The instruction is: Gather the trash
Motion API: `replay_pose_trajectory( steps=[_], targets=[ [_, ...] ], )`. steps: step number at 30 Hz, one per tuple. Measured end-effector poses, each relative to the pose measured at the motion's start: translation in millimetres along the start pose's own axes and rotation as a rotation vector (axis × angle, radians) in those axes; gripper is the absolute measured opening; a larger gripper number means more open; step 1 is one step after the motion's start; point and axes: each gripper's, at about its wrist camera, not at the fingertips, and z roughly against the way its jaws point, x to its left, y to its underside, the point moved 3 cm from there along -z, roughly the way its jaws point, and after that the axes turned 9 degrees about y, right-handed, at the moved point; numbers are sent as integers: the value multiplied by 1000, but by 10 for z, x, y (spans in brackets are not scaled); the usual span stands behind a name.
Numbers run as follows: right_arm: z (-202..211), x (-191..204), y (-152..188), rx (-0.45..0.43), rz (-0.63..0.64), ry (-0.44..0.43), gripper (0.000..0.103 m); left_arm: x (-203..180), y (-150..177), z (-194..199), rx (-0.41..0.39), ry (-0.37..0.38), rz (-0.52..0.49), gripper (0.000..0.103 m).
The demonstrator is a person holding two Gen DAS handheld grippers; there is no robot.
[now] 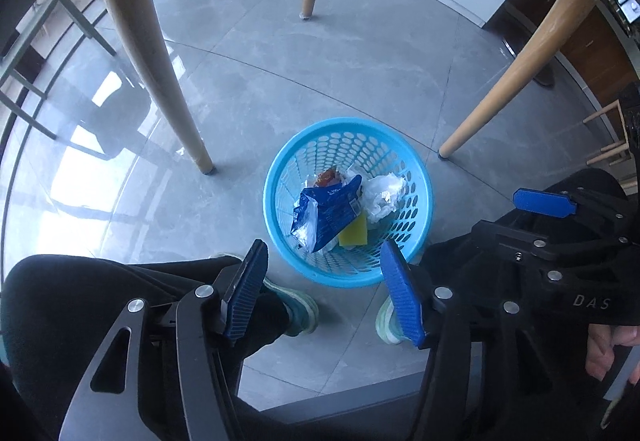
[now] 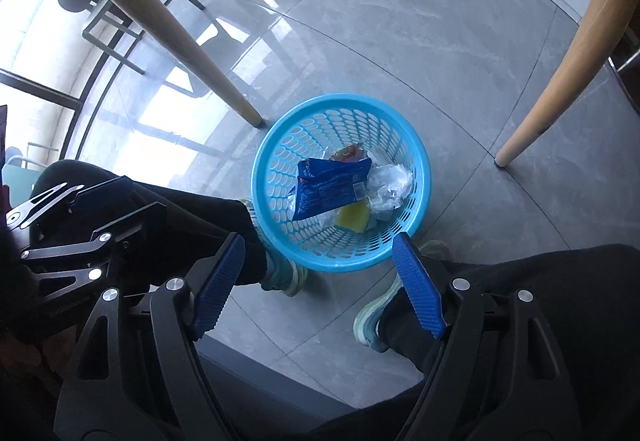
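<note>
Trash (image 1: 332, 211) fills the blue basket (image 1: 280, 165); both the left gripper (image 1: 324, 289) and right gripper (image 2: 320, 283) hover empty, fingers spread; a careless dip could tip it.

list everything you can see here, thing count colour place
basket: 1, light blue, perforated, on the floor between the table legs
snack bag: 1, dark blue with silver lining, in the basket
crumpled wrapper: 1, white and silvery, in the basket, right of the bag
sponge: 1, yellow, under the bag
red-orange wrapper: 1, behind the bag, mostly hidden
table legs: 3, pale wood, around the basket
floor: grey glossy tiles
chair: 1, dark frame, far left
shoes: 2, pale green, beside the basket
left gripper: blue pads, open, empty
right gripper: blue pads, open, empty
</note>
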Motion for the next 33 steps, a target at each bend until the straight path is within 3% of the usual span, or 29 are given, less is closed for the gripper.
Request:
replay_pose_trajectory(
  steps=[11,22,30,33],
  targets=[
    [508,67,311,-85,68,28,86,-65,261,435,-56,36,-45,73],
    [777,52,567,-128,80,26,89,-120,426,683,-94,44,-65,80],
    [772,-138,653,-122,33,7,90,-60,446,637,-98,43,-55,86],
    [766,-178,638,-122,8,-17,91,-4,460,527,-78,9,-59,88]
  ],
)
